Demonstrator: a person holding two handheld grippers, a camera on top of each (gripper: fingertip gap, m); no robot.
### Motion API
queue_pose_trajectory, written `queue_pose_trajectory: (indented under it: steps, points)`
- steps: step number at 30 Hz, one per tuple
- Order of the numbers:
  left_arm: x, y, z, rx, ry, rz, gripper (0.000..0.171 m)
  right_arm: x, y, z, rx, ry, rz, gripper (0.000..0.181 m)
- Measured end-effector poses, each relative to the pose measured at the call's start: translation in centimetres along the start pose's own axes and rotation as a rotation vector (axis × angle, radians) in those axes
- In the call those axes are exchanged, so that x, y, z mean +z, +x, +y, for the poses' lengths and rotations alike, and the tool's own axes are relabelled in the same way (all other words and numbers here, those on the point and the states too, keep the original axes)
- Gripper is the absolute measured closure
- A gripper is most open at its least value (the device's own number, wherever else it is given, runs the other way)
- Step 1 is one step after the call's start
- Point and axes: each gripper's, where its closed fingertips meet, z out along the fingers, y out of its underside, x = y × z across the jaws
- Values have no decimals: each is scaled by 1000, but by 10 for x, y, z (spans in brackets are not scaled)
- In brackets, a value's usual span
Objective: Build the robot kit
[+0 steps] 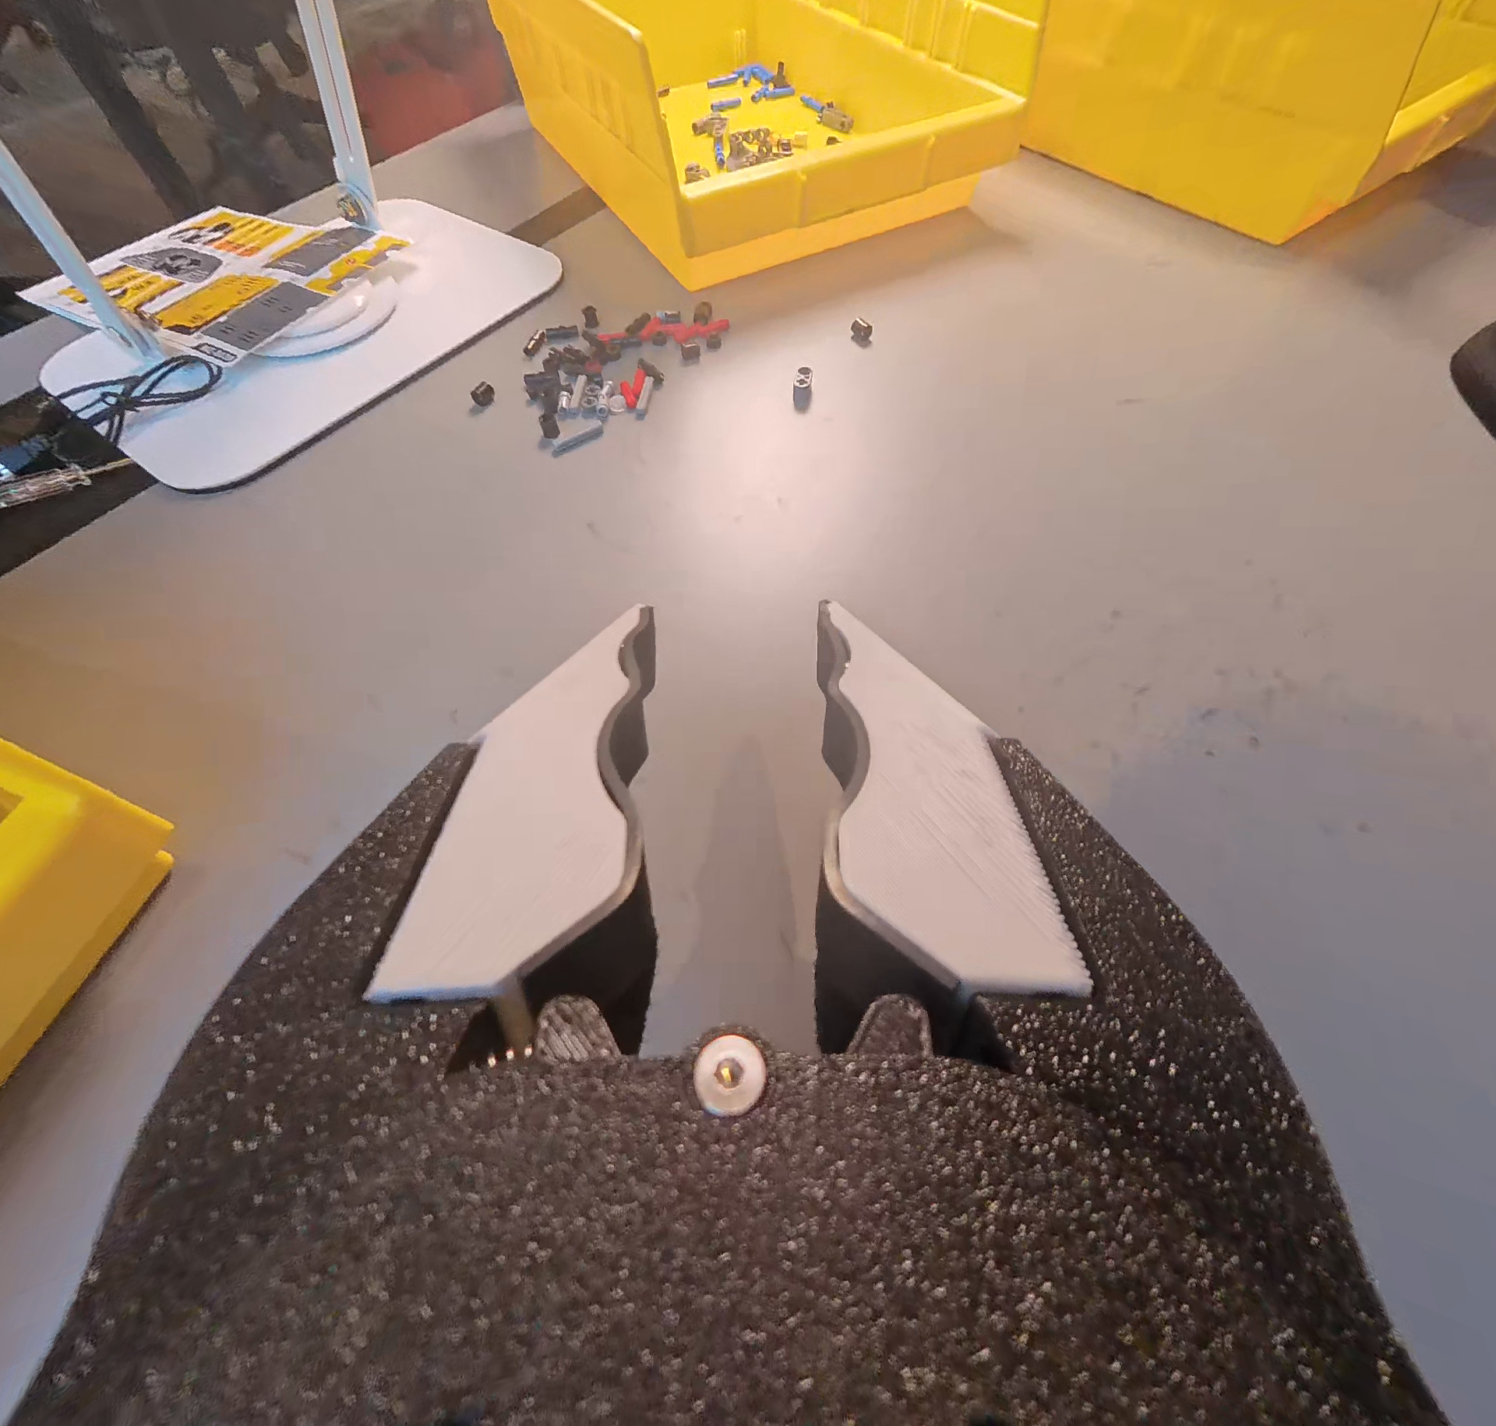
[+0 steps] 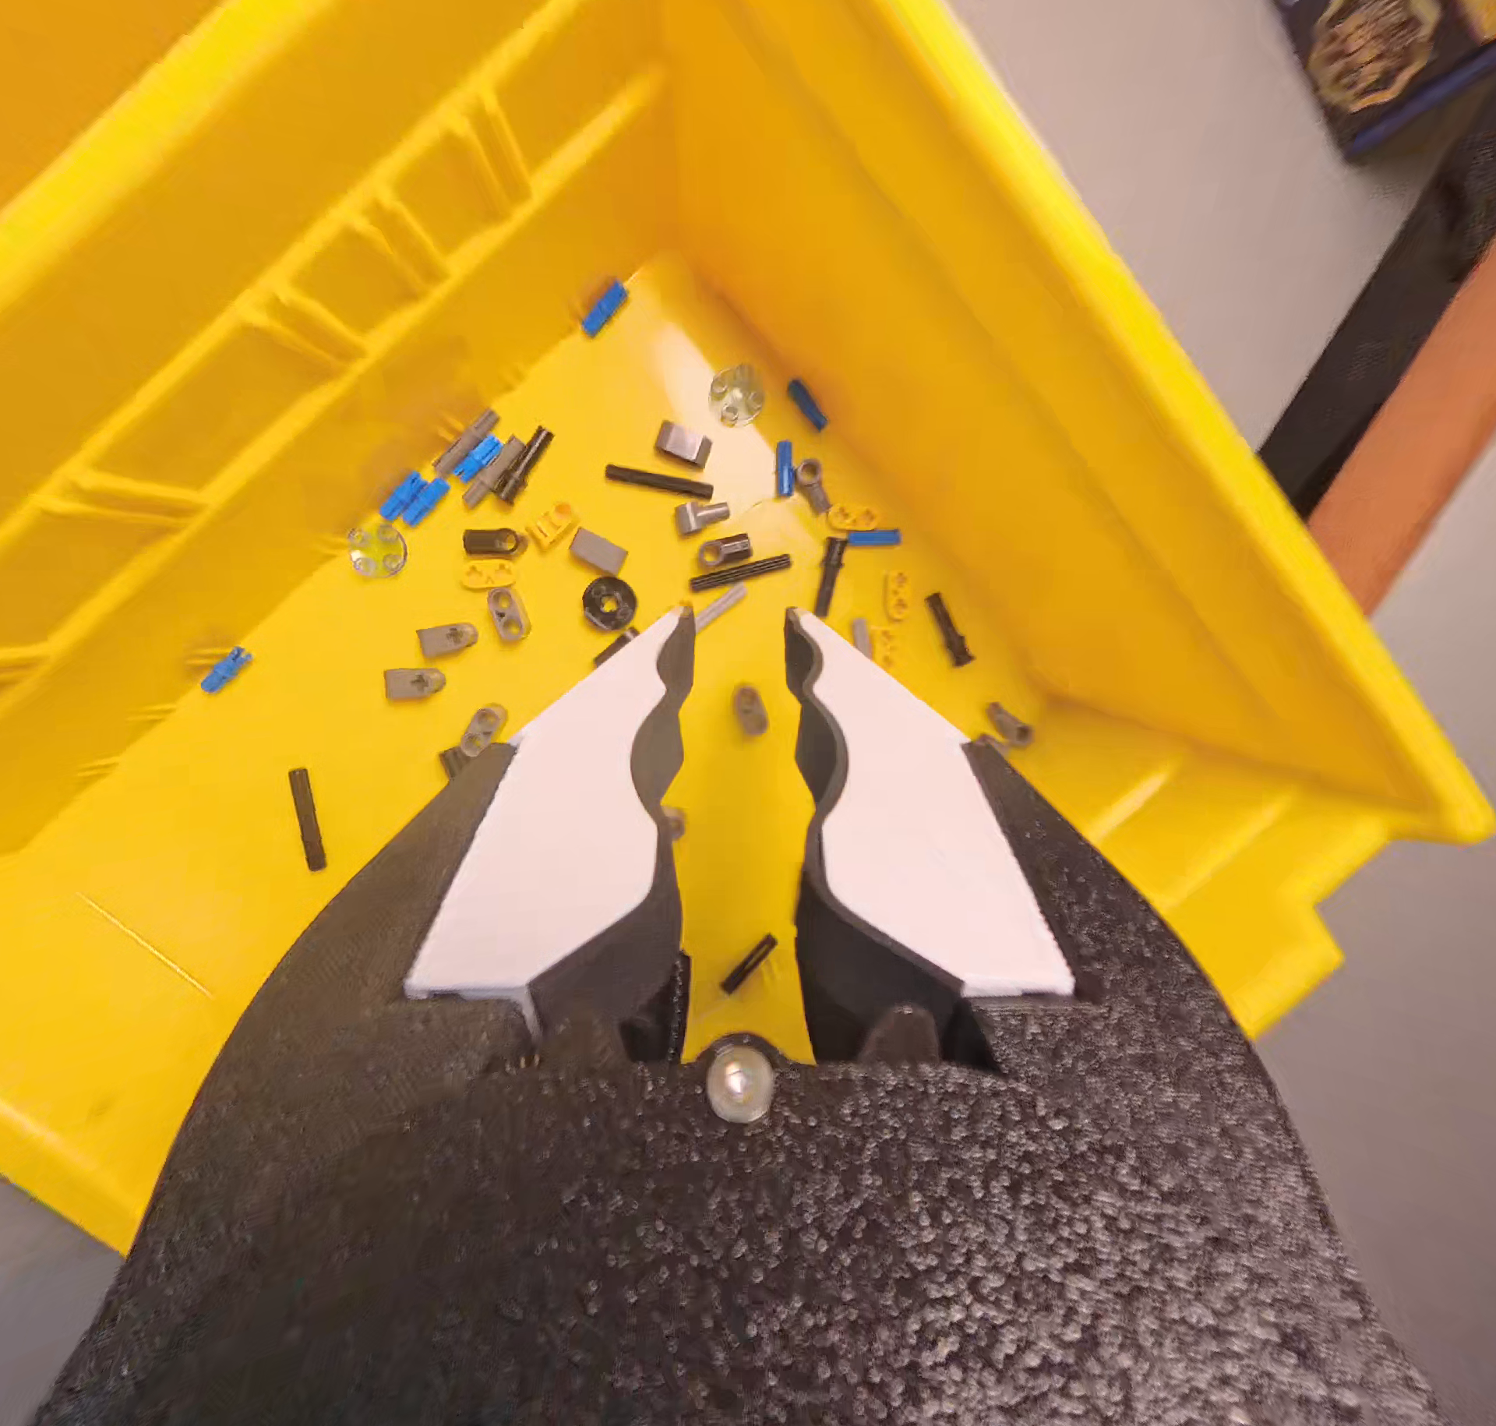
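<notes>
My left gripper is open and empty, held low over the bare grey table. Well ahead of it lies a pile of small black, red and grey toy-brick parts, with a lone grey connector and a black one to the right. My right gripper is open and empty inside a yellow bin, its tips just above the bin floor among scattered blue, black, grey and yellow small parts. A small grey piece lies on the floor between its fingers.
A yellow bin with a few small parts stands beyond the pile, another yellow bin to its right. A white lamp base with a printed sheet and a black cable sits at left. A yellow bin corner is near left. The right gripper is farther from the lone grey connector, some 40 cm, than the left, some 20 cm.
</notes>
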Motion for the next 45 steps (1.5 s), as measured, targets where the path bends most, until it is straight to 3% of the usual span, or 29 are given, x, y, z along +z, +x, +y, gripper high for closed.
queue_pose_trajectory:
  steps: [4,8,16,22,30,35,39,45]
  points:
    - [0,2,2,17,-15,-40,132,19,-20,10,-120,-50,-47,159]
    - [-2,3,9,3,-29,-64,132,26,-16,9,-182,-89,-45,160]
    - [-9,0,14,-6,-30,-89,133,26,-1,18,-147,-173,-32,166]
    - [-6,2,20,-10,-47,-63,134,24,-7,18,-152,-156,-56,164]
    - [-6,4,22,1,-57,-53,135,32,3,10,-1,-132,-94,170]
    - [-6,4,23,-2,-59,-51,135,28,-1,19,-13,-213,-115,171]
    - [-5,6,23,4,-64,-44,135,21,9,35,-27,-307,-24,162]
    - [-4,8,25,15,-76,-35,135,16,3,30,31,-234,-55,157]
